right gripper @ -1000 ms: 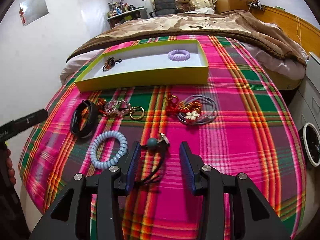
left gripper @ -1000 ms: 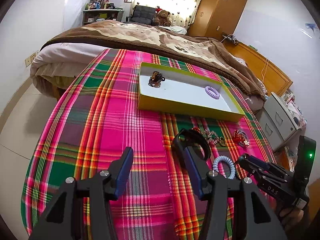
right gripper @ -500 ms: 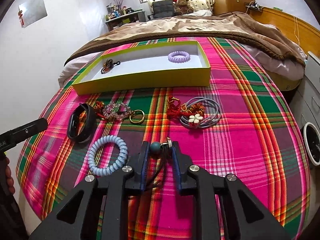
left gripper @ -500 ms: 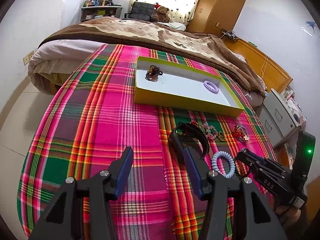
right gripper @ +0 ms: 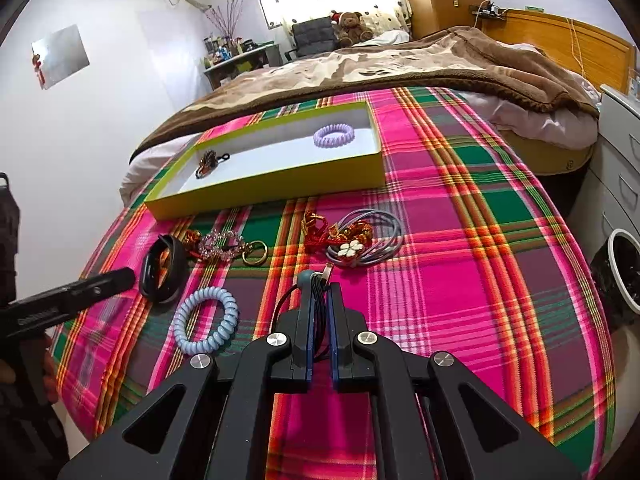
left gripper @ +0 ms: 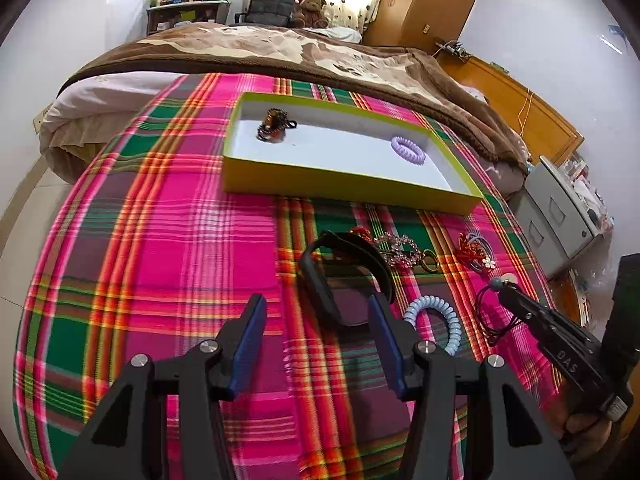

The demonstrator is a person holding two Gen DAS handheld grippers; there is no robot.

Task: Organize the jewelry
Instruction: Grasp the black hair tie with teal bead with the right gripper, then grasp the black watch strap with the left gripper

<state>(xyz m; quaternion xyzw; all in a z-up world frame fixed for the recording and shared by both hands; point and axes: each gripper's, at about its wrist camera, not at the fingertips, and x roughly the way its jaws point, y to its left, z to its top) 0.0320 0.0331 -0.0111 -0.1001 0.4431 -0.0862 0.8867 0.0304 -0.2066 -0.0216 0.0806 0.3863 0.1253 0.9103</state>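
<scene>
My right gripper [right gripper: 319, 292] is shut on a black cord hair tie with a teal bead [right gripper: 305, 279], whose loop hangs out to the left; it also shows in the left wrist view [left gripper: 496, 283]. My left gripper [left gripper: 316, 304] is open, its fingers on either side of the near end of a black wristband [left gripper: 376, 260] lying on the plaid cloth. A light blue coil tie [right gripper: 188, 312] lies between the two grippers. The yellow-green tray [left gripper: 344, 190] beyond holds a purple coil tie [left gripper: 407, 150] and a dark beaded piece [left gripper: 274, 124].
A crystal keychain with a gold ring [right gripper: 222, 244] and a red-gold knot on grey ties with a white flower [right gripper: 352, 236] lie in front of the tray. A brown blanket [right gripper: 400, 68] covers the bed behind. White drawers [left gripper: 560, 216] and a waste bin [right gripper: 624, 272] stand at the right.
My right gripper's jaws closed on the beaded hair tie and tilted up a little. My left gripper moved forward, so the black wristband now sits between its open fingers.
</scene>
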